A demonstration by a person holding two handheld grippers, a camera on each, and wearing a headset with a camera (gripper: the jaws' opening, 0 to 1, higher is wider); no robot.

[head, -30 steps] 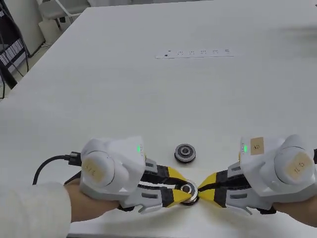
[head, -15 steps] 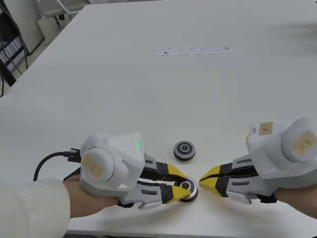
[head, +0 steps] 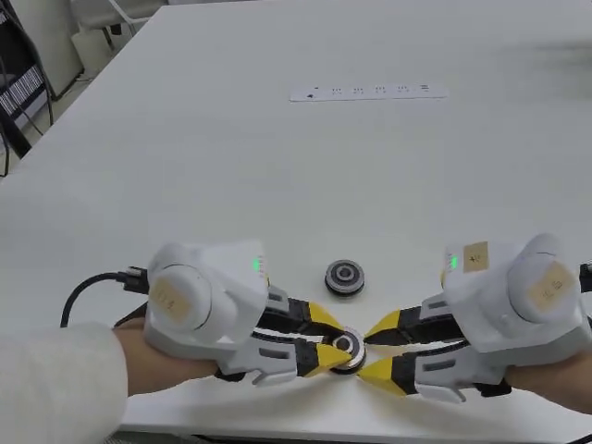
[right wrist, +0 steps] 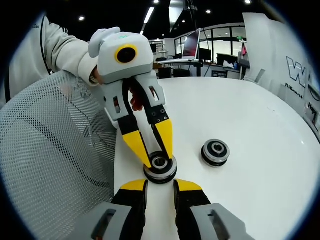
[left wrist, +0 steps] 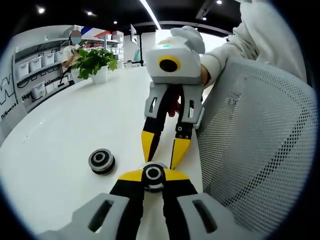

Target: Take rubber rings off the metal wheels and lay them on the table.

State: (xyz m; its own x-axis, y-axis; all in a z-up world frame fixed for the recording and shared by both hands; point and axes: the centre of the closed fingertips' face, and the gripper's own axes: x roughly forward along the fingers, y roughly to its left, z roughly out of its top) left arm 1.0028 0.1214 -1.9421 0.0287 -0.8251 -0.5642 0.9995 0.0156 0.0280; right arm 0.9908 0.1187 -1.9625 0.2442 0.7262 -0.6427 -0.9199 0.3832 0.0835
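Near the table's front edge, a small metal wheel [head: 345, 348] with a black rubber ring on its rim sits between the yellow jaw tips of my left gripper [head: 337, 348], which is shut on it. In the left gripper view that wheel [left wrist: 153, 175] is pinched right at the tips. My right gripper [head: 369, 351] faces it from the right, open, with its tips just short of the wheel. The same wheel [right wrist: 160, 168] lies directly ahead of the right gripper [right wrist: 160, 185]. A second ringed wheel [head: 344, 277] lies flat on the white table [head: 277, 176], a little farther back.
A white power strip [head: 370, 92] lies far back on the table. A black cable [head: 92, 302] trails from the left gripper. A grey mesh chair back [left wrist: 255, 150] stands close behind the table's front edge. A potted plant [left wrist: 92, 62] stands far off.
The right gripper drew back to the right from the held wheel, then returned with its jaws spread, tips beside the wheel. The left gripper kept its hold in place.
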